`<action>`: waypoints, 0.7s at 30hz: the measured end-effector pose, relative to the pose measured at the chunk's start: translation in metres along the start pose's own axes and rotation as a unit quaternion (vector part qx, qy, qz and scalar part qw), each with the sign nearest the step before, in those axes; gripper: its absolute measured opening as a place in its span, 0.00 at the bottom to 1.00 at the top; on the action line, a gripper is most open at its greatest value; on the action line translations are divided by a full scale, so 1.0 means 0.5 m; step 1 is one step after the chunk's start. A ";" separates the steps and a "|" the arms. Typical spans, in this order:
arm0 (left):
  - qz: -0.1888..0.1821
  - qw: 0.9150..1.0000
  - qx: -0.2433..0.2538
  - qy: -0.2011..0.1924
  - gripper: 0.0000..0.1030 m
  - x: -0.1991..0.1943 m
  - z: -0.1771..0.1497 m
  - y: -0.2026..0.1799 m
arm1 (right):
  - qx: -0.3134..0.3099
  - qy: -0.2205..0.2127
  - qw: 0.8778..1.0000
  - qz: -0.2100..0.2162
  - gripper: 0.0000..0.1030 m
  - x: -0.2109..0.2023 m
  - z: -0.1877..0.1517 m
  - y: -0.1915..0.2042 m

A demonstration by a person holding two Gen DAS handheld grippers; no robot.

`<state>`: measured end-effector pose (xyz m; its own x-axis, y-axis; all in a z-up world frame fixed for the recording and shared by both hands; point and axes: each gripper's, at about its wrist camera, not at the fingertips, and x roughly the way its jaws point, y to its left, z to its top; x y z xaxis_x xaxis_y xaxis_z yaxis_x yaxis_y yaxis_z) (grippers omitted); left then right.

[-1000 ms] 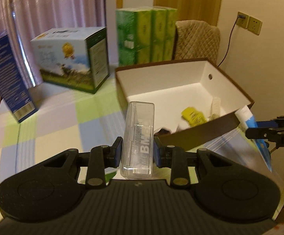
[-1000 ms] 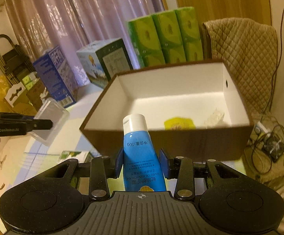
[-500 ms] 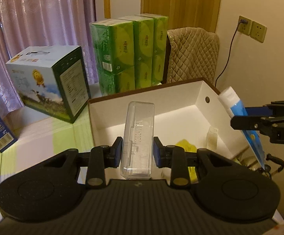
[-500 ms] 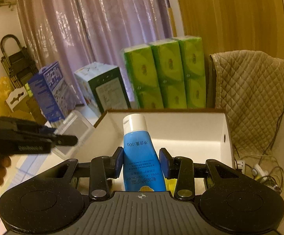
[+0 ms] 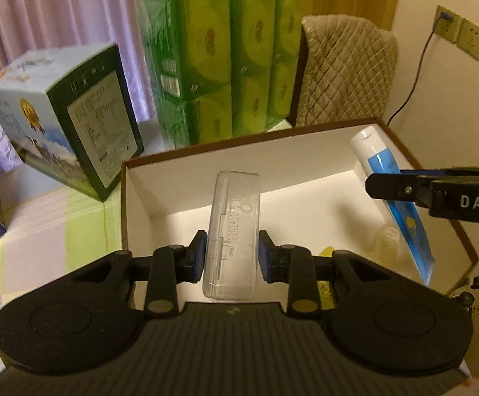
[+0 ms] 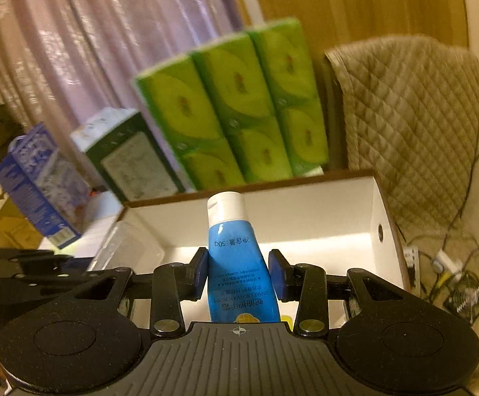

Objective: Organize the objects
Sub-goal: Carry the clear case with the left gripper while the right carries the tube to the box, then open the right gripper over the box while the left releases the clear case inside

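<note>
Both grippers were clenched over the open box [image 5: 305,171]: the left gripper [image 5: 232,257] pinched a stiff, slippery-looking clear case [image 5: 233,227] mid-length, the right gripper [image 6: 239,272] a light, squashy blue tube [image 6: 236,264] at its waist.

Both grippers have carried the clear case [image 5: 232,231] and blue tube [image 6: 238,264] over the box [image 5: 239,171].

The case [image 5: 232,235] is clear, glossy hard plastic. The tube [image 6: 239,264] is smooth, shiny blue plastic. The box [image 5: 206,178] is matt white card inside; behind it hangs quilted cloth [image 5: 345,72].
</note>
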<state>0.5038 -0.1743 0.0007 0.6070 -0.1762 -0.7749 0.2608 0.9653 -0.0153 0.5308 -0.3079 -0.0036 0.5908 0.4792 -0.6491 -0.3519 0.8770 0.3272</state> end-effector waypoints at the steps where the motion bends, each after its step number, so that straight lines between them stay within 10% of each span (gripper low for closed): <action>1: 0.000 1.000 -0.003 0.004 0.27 0.009 0.001 0.002 | 0.008 0.005 1.000 -0.003 0.35 0.013 0.000 -0.007; 21: 0.007 0.999 -0.004 0.045 0.27 0.126 0.013 0.009 | 0.062 0.072 0.992 -0.086 0.35 0.178 -0.019 -0.083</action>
<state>0.5479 -0.1824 -0.0443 0.5410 -0.1448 -0.8285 0.2463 0.9691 -0.0086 0.5912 -0.3017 -0.0814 0.5219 0.3202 -0.7906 -0.1580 0.9471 0.2793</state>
